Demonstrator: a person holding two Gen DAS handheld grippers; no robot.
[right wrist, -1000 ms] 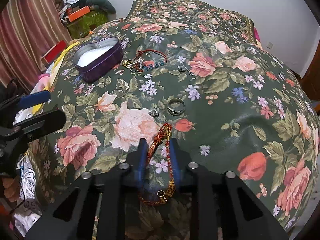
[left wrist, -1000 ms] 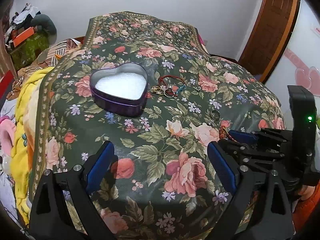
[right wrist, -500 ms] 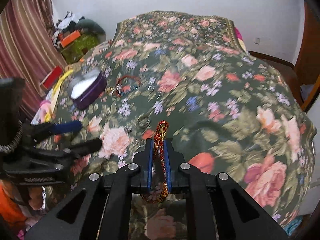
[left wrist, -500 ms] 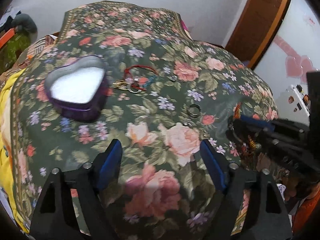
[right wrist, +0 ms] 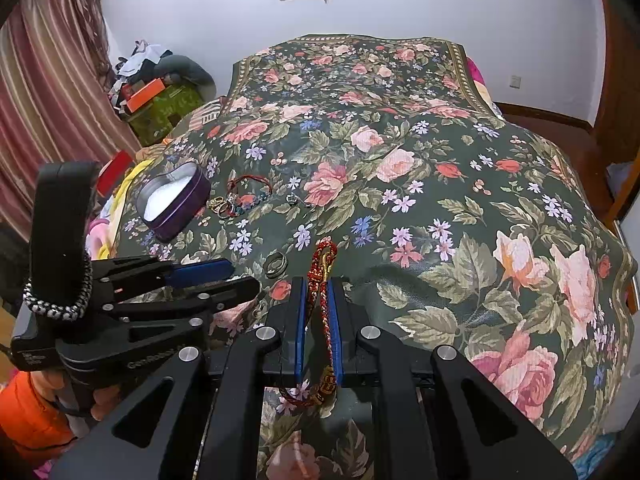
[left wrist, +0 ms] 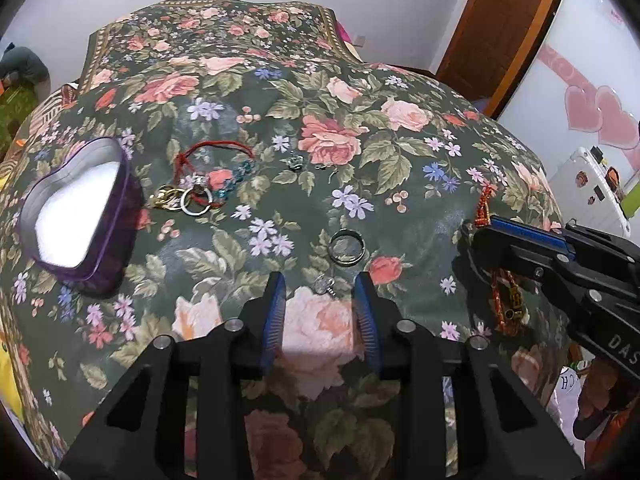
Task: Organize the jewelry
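My right gripper [right wrist: 318, 320] is clamped on a red-and-gold braided bracelet [right wrist: 320, 276], its woven cord pinched upright between the blue pads with a loop drooping underneath, lifted above the glossy floral bedspread [right wrist: 440, 200]. My left gripper [left wrist: 320, 312] hangs with its jaws parted and holding nothing, just above a small silver charm [left wrist: 325, 284] and near a smooth metal ring [left wrist: 346, 247]. Further left, the heart-shaped purple tin [left wrist: 76, 220] sits open with a white lining, beside a tangle of red cord, teal beads and gold rings [left wrist: 200, 184].
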